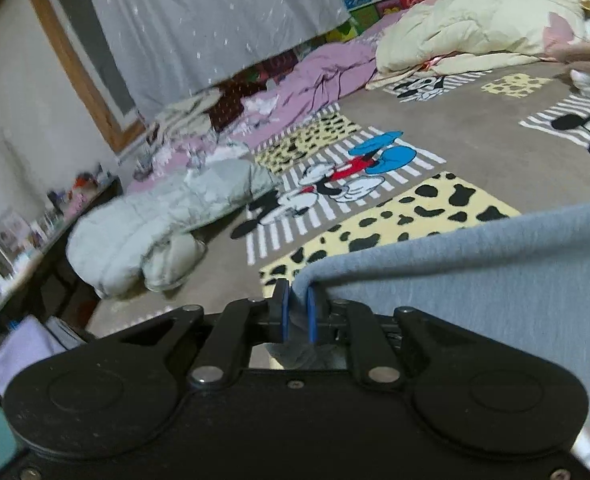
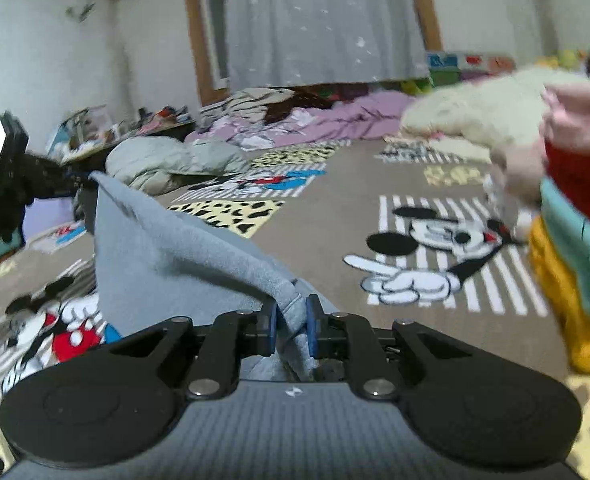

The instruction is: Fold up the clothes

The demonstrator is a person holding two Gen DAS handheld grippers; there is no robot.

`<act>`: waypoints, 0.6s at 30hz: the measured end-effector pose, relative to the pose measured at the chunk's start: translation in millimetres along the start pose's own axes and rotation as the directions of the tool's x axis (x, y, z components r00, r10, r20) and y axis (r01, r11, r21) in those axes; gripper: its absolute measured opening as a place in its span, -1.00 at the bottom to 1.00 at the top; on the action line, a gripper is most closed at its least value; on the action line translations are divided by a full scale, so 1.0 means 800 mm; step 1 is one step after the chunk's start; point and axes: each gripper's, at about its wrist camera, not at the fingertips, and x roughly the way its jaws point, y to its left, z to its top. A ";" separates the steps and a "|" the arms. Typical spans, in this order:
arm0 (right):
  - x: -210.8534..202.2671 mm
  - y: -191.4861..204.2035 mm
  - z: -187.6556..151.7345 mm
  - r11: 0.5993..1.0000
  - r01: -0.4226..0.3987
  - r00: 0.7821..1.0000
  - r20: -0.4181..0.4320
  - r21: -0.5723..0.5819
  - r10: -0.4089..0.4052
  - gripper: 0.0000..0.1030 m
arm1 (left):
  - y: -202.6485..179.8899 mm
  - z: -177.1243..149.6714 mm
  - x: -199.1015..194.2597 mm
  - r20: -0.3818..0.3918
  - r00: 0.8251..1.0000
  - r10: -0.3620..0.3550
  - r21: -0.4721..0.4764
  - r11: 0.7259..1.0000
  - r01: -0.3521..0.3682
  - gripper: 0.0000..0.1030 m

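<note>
The cartoon-mouse rug point(image 1: 435, 128) fills the floor, brown with striped and spotted patches, and everything sits off it. Along the rug's far edge runs a pink blanket point(image 1: 327, 68), with a cream quilt point(image 1: 475, 24) bunched at the far right corner. On the rug's left side slumps a pale grey-green quilt point(image 1: 155, 216). At the rug's right edge in the right wrist view, a blurred stack of bright clothes point(image 2: 575, 256), red over teal over yellow. Above the near part of the rug hangs the grey garment point(image 2: 167, 256), stretched between both tools. The left gripper point(image 1: 298, 304) is pinched tight on one corner of it; the right gripper point(image 2: 291, 320) is clamped on the other, fabric bunched between its blue pads point(image 2: 313, 328).
</note>
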 end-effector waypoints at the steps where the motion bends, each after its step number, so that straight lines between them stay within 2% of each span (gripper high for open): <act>1: 0.005 -0.006 -0.001 0.999 -0.006 1.000 -0.007 0.033 0.006 -0.69 | -0.002 0.003 0.009 -0.012 1.000 -0.004 -0.023 1.000 0.004 -0.84; 5: 0.028 -0.038 -0.005 0.989 -0.037 0.999 -0.022 0.142 0.040 -0.69 | -0.018 0.012 0.042 -0.044 0.999 0.005 -0.041 0.999 -0.006 -0.84; 10: 0.048 -0.074 -0.015 0.955 -0.090 0.994 -0.039 0.283 0.105 -0.70 | -0.039 0.032 0.076 -0.069 0.998 0.010 -0.061 0.998 -0.015 -0.85; 14: 0.049 -0.085 -0.017 0.939 -0.107 0.992 -0.029 0.327 0.123 -0.71 | -0.047 0.041 0.095 -0.090 0.996 0.009 -0.132 0.991 -0.021 -0.85; 18: 0.049 -0.089 -0.020 0.928 -0.091 0.994 -0.018 0.361 0.105 -0.73 | -0.059 0.044 0.109 -0.113 0.993 0.027 -0.129 0.991 -0.041 -0.86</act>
